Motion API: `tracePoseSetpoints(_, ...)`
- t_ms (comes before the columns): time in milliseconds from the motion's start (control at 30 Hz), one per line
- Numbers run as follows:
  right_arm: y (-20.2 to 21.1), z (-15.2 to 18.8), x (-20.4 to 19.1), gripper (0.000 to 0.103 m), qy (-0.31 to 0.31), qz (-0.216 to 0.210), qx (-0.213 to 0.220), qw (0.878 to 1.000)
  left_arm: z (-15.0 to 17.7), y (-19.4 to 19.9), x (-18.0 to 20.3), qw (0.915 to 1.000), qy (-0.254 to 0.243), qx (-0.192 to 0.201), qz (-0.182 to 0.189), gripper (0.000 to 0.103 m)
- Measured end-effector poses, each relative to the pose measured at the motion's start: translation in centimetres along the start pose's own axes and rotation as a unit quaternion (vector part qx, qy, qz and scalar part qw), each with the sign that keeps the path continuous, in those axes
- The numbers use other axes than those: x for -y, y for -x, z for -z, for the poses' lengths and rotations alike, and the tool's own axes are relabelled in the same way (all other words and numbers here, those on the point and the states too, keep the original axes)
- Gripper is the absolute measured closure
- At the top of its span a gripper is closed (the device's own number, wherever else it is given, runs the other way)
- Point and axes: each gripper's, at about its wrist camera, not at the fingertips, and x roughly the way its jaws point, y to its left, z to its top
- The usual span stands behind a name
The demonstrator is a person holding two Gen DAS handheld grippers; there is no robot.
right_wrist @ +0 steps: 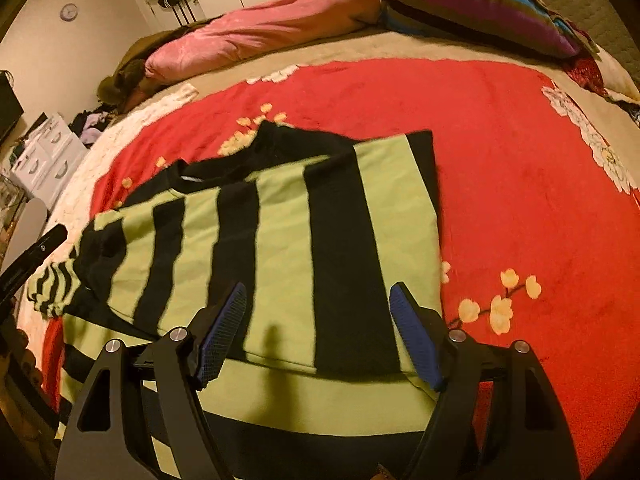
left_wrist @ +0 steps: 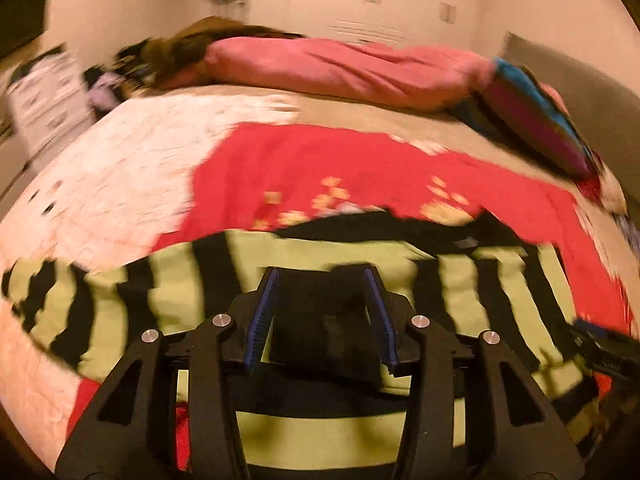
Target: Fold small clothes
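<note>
A green-and-black striped shirt [right_wrist: 280,248] lies partly folded on a red flowered blanket [right_wrist: 520,160] on the bed. One side is folded over the body; a striped sleeve [right_wrist: 52,288] sticks out at the left. My right gripper [right_wrist: 320,292] is open just above the shirt's near part, its blue pads [right_wrist: 416,336] apart and empty. In the blurred left wrist view the shirt [left_wrist: 200,304] spreads below my left gripper [left_wrist: 322,276], which is open with a black stripe between its blue pads [left_wrist: 260,320]. The right gripper's tip [left_wrist: 604,348] shows at the right edge.
A pink duvet [right_wrist: 260,36] and a striped pillow [right_wrist: 480,4] lie at the bed's far side. White drawers [right_wrist: 44,152] and a clothes pile [right_wrist: 92,124] stand beyond the left edge. The left gripper [right_wrist: 28,260] pokes in at the left.
</note>
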Motion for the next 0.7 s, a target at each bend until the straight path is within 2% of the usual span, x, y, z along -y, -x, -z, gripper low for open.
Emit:
tracePoseSetpoints(67,-0.4,0.3,0.4,0.030,-0.003,0.007,-0.008,1.000,0.4,-1.1,1.8,0.9995,-0.025,-0.017,0.009,0.064)
tracePoseSetpoints(133,-0.8,0.5,0.8,0.030,-0.005,0.014,-0.014,1.000,0.9,-2.8,2.8,0.9981,-0.046,-0.039,0.007,0.053)
tracePoseSetpoints(200,-1.2,0.8,1.1,0.030,-0.006,0.018,-0.023,1.000,1.6,-4.8,2.6,0.9960,-0.047,-0.076,-0.001,0.052)
tracePoseSetpoints(300,-1.6,1.1,1.2,0.030,-0.002,0.020,-0.026,0.999,2.6,-6.5,1.6,0.9939,-0.033,-0.105,0.000,0.052)
tracePoseSetpoints(467,-1.4,1.0,1.0,0.030,-0.004,0.019,-0.028,0.999,2.7,-6.1,1.1,0.9951,-0.024,-0.095,0.011,0.050)
tracePoseSetpoints(600,0.0,0.7,1.1,0.022,-0.020,0.007,-0.015,1.000,2.3,-4.5,0.6,0.9967,-0.008,-0.079,0.020,0.040)
tracePoseSetpoints(700,1.0,0.9,0.6,0.021,-0.013,0.004,-0.008,1.000,1.7,-3.6,0.3,0.9975,0.004,-0.067,0.022,0.034)
